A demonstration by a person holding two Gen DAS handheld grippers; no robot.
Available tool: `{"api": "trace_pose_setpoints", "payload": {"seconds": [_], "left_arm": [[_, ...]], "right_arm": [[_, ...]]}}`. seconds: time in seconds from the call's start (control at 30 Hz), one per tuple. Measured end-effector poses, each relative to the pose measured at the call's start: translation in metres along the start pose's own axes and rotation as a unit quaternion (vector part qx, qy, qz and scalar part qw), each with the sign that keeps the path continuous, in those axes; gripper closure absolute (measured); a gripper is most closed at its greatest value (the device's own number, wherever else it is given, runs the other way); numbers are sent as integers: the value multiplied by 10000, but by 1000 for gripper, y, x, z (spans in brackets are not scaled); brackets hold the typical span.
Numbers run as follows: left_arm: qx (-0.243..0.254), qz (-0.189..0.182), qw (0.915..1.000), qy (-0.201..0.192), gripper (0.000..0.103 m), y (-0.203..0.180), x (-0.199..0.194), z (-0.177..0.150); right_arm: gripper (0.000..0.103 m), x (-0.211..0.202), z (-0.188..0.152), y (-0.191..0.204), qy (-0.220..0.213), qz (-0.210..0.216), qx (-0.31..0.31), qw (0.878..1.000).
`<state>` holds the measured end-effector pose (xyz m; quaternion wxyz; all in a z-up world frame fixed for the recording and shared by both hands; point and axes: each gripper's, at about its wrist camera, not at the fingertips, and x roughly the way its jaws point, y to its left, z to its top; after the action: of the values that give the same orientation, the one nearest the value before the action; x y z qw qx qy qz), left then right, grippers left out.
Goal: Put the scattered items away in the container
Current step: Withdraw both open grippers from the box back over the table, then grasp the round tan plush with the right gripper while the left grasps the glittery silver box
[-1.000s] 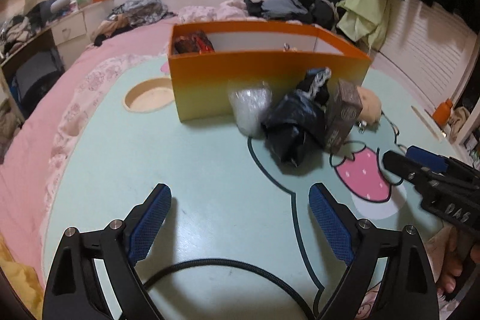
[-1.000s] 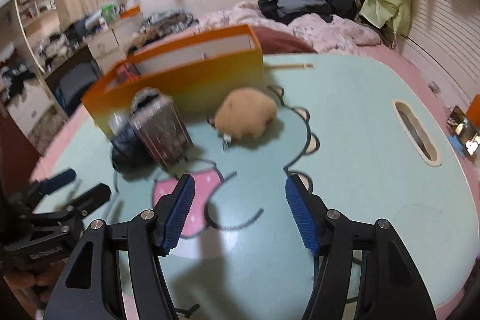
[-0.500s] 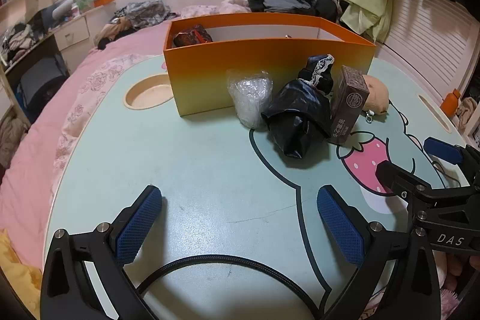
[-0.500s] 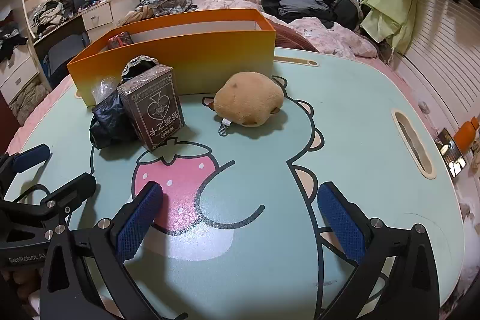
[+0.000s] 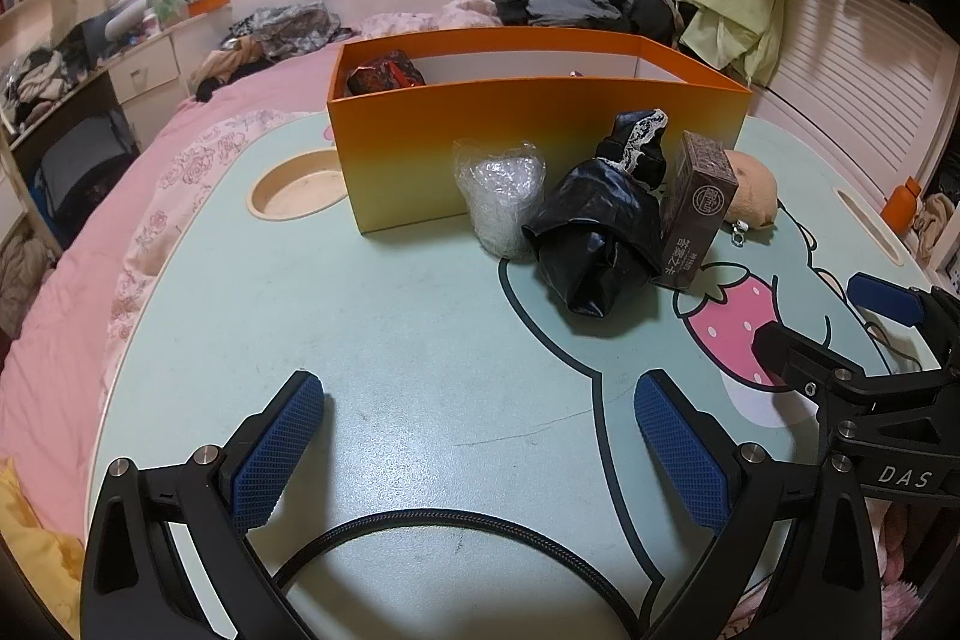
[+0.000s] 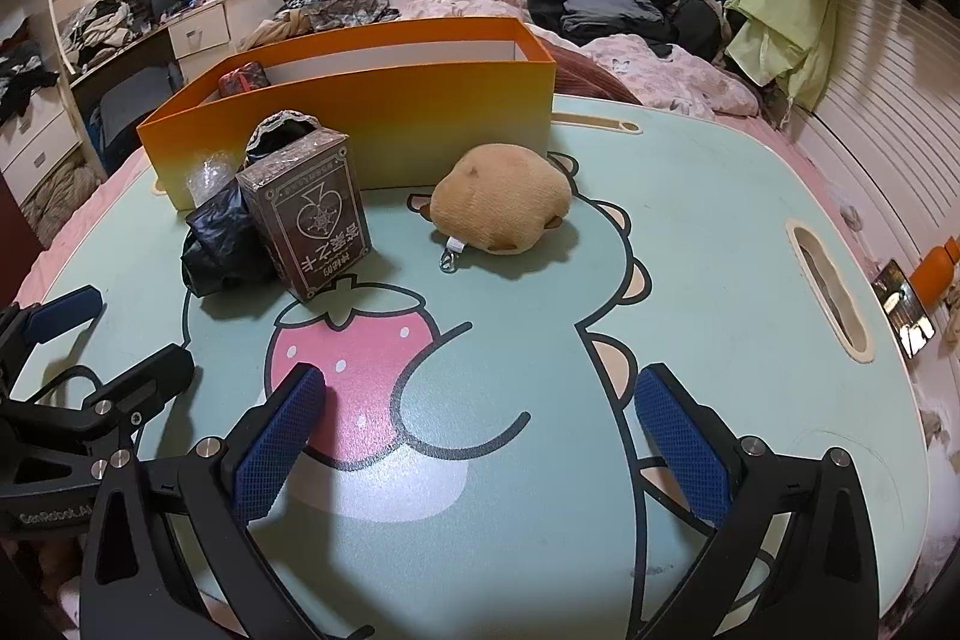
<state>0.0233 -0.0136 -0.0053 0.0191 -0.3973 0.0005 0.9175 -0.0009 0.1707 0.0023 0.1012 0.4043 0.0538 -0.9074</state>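
An orange box (image 5: 540, 142) (image 6: 384, 118) stands at the back of the mint-green table (image 5: 390, 316), with a red-black packet (image 5: 384, 73) inside its left end. In front of it lie a clear plastic bag (image 5: 501, 202), a crumpled black bag (image 5: 600, 232) (image 6: 222, 238), a brown card box (image 5: 699, 208) (image 6: 309, 214) and a tan plush toy (image 5: 753, 190) (image 6: 504, 196). My left gripper (image 5: 480, 400) is open and empty, well short of the items. My right gripper (image 6: 480, 400) is open and empty over the strawberry print, short of the plush.
A round cup recess (image 5: 297, 187) is left of the box, a slot (image 6: 831, 292) at the table's right edge. A black cable (image 5: 420, 526) loops below my left gripper. The table sits on a pink bed (image 5: 90, 280) with clothes piled behind.
Both grippers opened wider a second ago and have since held nearly still, shifting only slightly. The items on the table have not moved.
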Motion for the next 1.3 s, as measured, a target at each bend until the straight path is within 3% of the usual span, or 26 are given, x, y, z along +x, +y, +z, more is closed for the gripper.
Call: {"api": "trace_pose_setpoints", "payload": {"seconds": [0.5, 0.7, 0.73, 0.8, 0.9, 1.13, 1.27, 1.3], "left_arm": [[58, -68, 9999, -71, 0, -1, -1, 0], [64, -95, 9999, -65, 0, -1, 0, 0], [68, -91, 9999, -65, 0, -1, 0, 0], [70, -92, 9999, -63, 0, 0, 0, -1], [76, -83, 9999, -66, 0, 1, 1, -1], [77, -89, 9999, -66, 0, 0, 0, -1], [76, -89, 9999, -71, 0, 0, 1, -1], [72, -91, 9999, -73, 0, 0, 0, -2]], "right_arm": [[0, -1, 1, -10, -17, -208, 221, 9995], [1, -8, 2, -20, -187, 132, 479, 9986], [3, -11, 3, -25, -280, 184, 589, 9977], [18, -14, 7, -32, -386, 199, 772, 9961], [30, -10, 25, -38, -263, 349, 844, 9955], [31, 12, 66, -31, -16, 707, 915, 9933], [31, 32, 76, -30, 245, 697, 1059, 9916], [37, 37, 76, -28, 277, 661, 1049, 9919]]}}
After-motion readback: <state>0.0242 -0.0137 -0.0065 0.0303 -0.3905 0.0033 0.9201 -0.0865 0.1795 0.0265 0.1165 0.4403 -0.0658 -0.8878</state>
